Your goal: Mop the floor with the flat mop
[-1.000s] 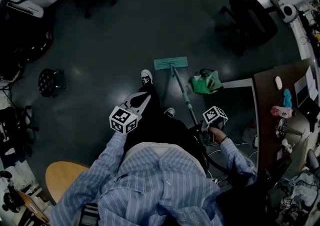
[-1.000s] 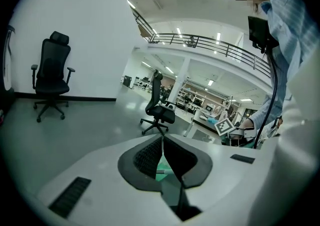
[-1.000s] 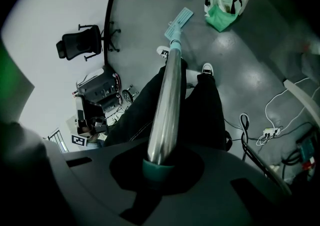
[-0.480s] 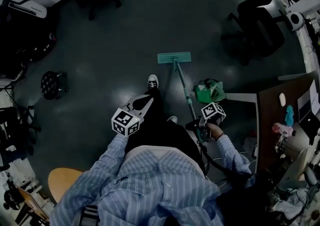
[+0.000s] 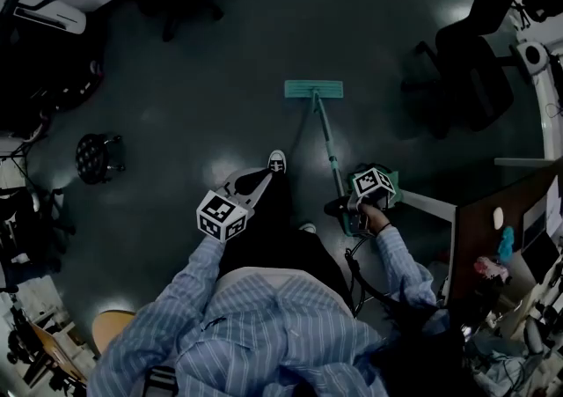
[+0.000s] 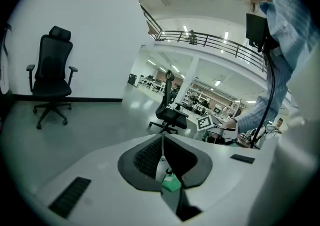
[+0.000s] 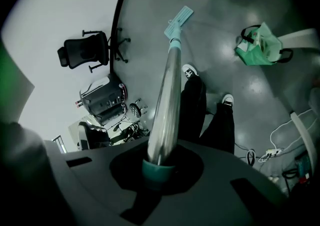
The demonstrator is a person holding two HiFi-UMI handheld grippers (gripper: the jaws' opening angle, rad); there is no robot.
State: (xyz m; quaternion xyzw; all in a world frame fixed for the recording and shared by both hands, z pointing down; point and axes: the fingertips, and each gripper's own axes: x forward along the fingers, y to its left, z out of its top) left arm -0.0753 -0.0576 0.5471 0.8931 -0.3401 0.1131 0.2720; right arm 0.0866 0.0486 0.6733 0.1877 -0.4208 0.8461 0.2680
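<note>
- Right gripper (image 7: 157, 162)?
- Mine. Clamped on the mop handle (image 7: 167, 94) at its teal top end, probably so one hand steers the whole pole.
- Left gripper (image 6: 162, 155)?
- Jaws pressed together, nothing in them. Idle, well back from the mop head (image 5: 313, 87).
- Mop head?
- Flat on the floor (image 5: 202, 61). My front shoe (image 5: 277, 160) is behind it, and the green bag (image 7: 257, 44) is nearer me, to its right. Looks mid-stroke.
</note>
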